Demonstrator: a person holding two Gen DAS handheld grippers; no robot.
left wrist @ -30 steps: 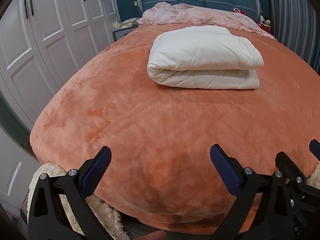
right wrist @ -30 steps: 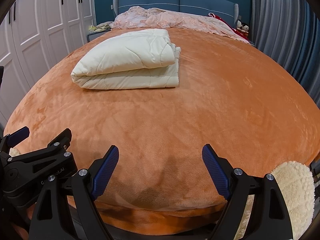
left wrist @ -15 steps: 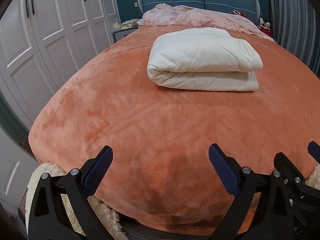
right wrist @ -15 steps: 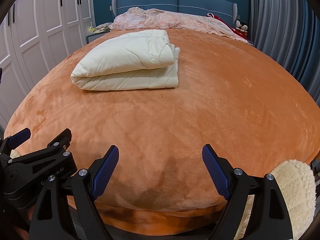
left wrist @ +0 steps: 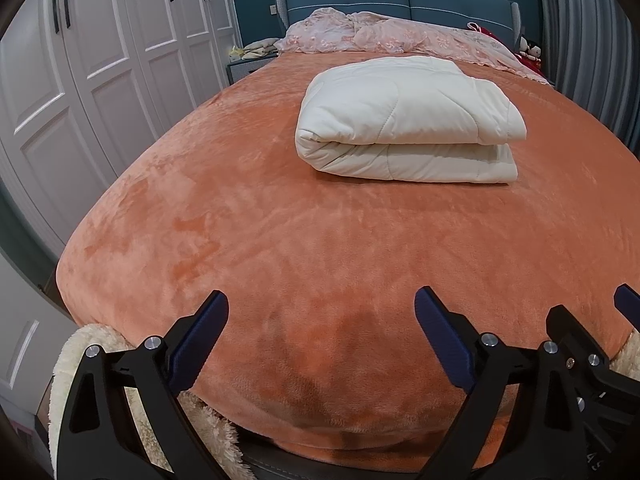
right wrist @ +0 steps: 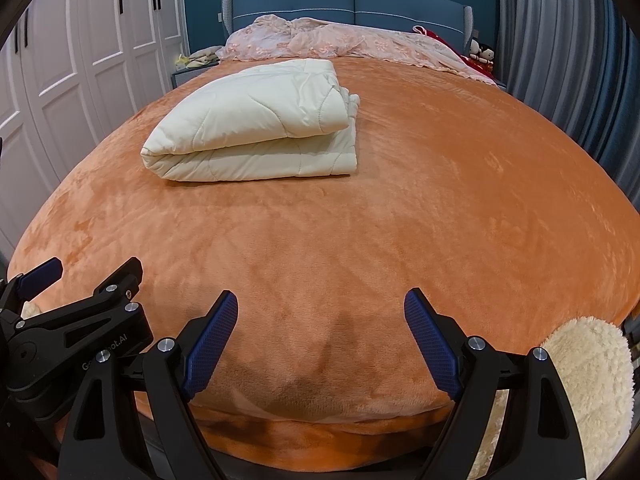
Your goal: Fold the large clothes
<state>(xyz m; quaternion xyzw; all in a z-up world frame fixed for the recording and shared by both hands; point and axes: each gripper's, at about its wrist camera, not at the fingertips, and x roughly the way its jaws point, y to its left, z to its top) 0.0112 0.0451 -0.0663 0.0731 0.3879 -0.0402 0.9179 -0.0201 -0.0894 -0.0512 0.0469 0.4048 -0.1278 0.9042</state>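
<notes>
A cream quilted comforter [left wrist: 408,120] lies folded into a thick bundle on the orange plush bed cover [left wrist: 280,240], towards the head of the bed. In the right wrist view the same comforter [right wrist: 256,124] sits at the far left. My left gripper [left wrist: 320,300] hovers over the foot of the bed. Its jaws are wide apart and closing slightly, with nothing between them. My right gripper [right wrist: 321,299] stands open beside it, also with nothing in it. Both are far from the comforter.
A pink lace cloth [left wrist: 380,36] is heaped at the blue headboard. White wardrobe doors [left wrist: 100,60] run along the left, grey curtains [right wrist: 560,60] along the right. A nightstand [left wrist: 244,68] stands at the far left. Fluffy cream fabric [right wrist: 592,380] hangs at the bed's foot.
The left gripper's jaws have narrowed a little. Both hands and the comforter stay where they were.
</notes>
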